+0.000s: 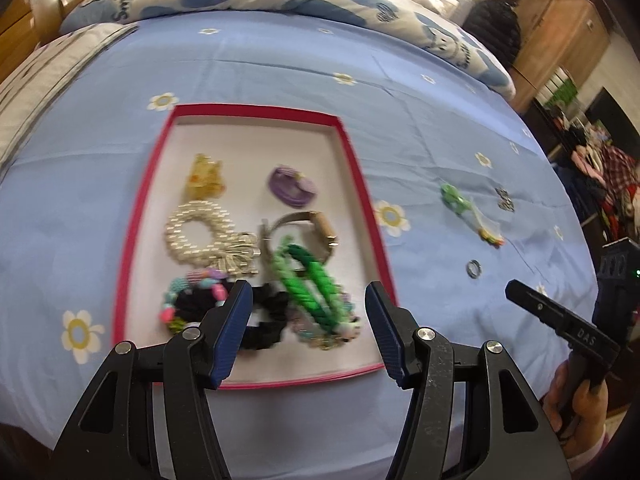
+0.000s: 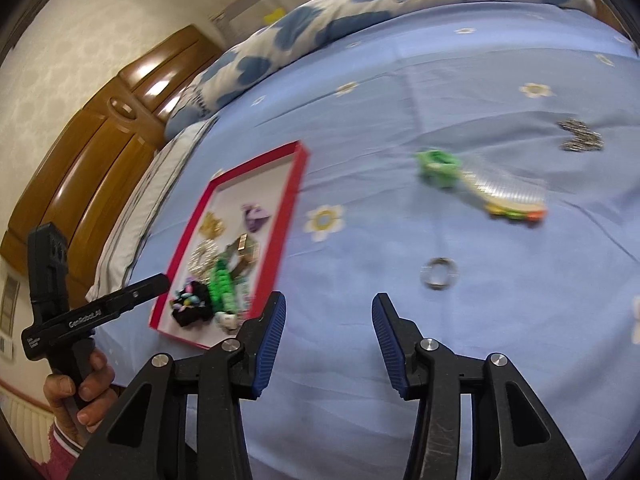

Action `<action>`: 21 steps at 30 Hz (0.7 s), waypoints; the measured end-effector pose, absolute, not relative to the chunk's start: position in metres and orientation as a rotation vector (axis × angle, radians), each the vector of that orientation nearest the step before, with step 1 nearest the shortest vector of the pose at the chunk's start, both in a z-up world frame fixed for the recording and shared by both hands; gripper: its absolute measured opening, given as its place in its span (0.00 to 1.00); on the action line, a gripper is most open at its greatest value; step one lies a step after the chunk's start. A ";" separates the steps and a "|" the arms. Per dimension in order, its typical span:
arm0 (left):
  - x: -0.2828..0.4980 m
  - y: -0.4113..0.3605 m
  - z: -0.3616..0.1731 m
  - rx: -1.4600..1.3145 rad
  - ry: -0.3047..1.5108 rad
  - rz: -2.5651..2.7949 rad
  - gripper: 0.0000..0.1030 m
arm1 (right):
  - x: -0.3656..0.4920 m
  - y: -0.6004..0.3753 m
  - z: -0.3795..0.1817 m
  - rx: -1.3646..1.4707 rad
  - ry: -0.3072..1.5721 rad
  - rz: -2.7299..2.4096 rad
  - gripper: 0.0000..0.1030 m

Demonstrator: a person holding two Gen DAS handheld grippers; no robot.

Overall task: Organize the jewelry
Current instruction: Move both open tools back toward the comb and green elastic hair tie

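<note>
Currently both grippers hover over the bed [image 1: 280, 76], which is covered by a blue flowered sheet. Left gripper [image 1: 308, 330]: fingers spread apart, empty, above the near end of the red-rimmed tray [image 1: 362, 184]. The tray holds a yellow clip [image 1: 205, 178], a purple clip [image 1: 291, 186], a pearl bracelet [image 1: 200, 234], a watch [image 1: 308, 228], a green braided band [image 1: 314, 284], a black scrunchie [image 1: 264, 320] and a multicoloured bead bracelet [image 1: 188, 296] in a loose heap at the near end.

Right gripper [image 2: 329, 338]: fingers also apart, nothing between them, over bare sheet to the right of the tray. Loose on the sheet, well apart from the tray: a ring [image 2: 439, 273] nearest the right gripper, a green-ended comb clip [image 2: 480, 186] farther off, and a silver sparkly piece [image 2: 581, 135] beyond that; its type cannot be told.
</note>
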State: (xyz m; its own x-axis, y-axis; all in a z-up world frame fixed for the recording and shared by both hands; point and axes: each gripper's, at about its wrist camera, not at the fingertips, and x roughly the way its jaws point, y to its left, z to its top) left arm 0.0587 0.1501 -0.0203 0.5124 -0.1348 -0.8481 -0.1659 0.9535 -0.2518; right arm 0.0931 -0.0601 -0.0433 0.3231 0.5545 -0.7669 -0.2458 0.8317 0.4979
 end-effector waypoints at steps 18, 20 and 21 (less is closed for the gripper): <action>0.113 0.067 -0.017 -0.214 1.073 -0.115 0.56 | 0.120 -0.143 -0.059 0.393 1.106 0.361 0.47; 0.121 0.062 -0.018 -0.212 1.080 -0.125 0.56 | 0.128 -0.149 -0.064 0.401 1.107 0.346 0.47; 0.124 0.060 -0.019 -0.212 1.082 -0.129 0.56 | 0.132 -0.152 -0.065 0.405 1.108 0.341 0.47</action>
